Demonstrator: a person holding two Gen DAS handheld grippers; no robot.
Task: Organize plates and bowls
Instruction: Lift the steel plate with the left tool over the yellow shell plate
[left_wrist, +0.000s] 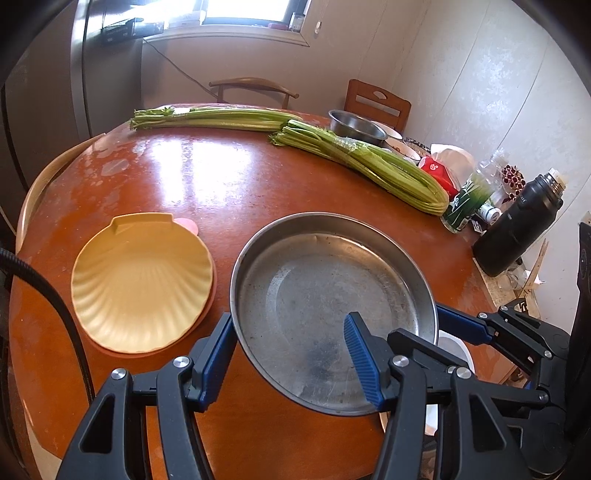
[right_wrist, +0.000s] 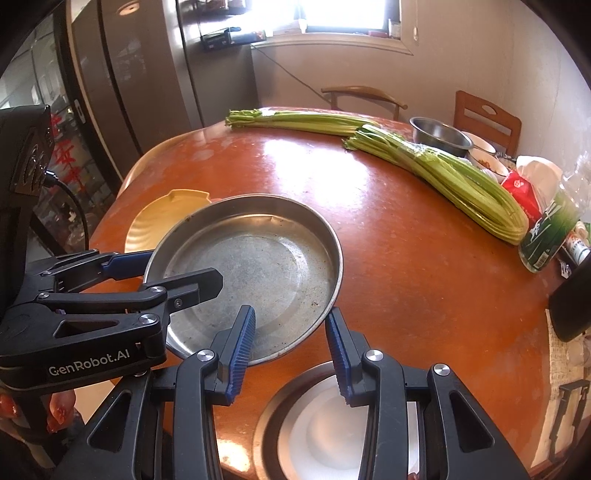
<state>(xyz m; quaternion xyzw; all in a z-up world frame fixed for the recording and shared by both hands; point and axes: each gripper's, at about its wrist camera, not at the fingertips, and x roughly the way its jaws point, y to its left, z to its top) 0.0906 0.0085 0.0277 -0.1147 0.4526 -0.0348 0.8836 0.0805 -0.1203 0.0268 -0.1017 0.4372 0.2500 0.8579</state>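
Left wrist view: steel pan hangs tilted over the table, its rim clamped by the left gripper and the right gripper, both nearly closed on it. Uneven lifting may slip it onto the white plate. 1 pan, 1 shell plate, 2 celery bunches.

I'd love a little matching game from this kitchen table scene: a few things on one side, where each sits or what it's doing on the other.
Things:
1. steel pan
2. shell-shaped yellow plate
3. celery bundles
4. black flask

Places:
A. lying across the far side of the table
B. gripped at its rim by both tongs
C. standing at the table's right edge
D. resting on an orange plate, left of the pan

Pairs: 1-B, 2-D, 3-A, 4-C
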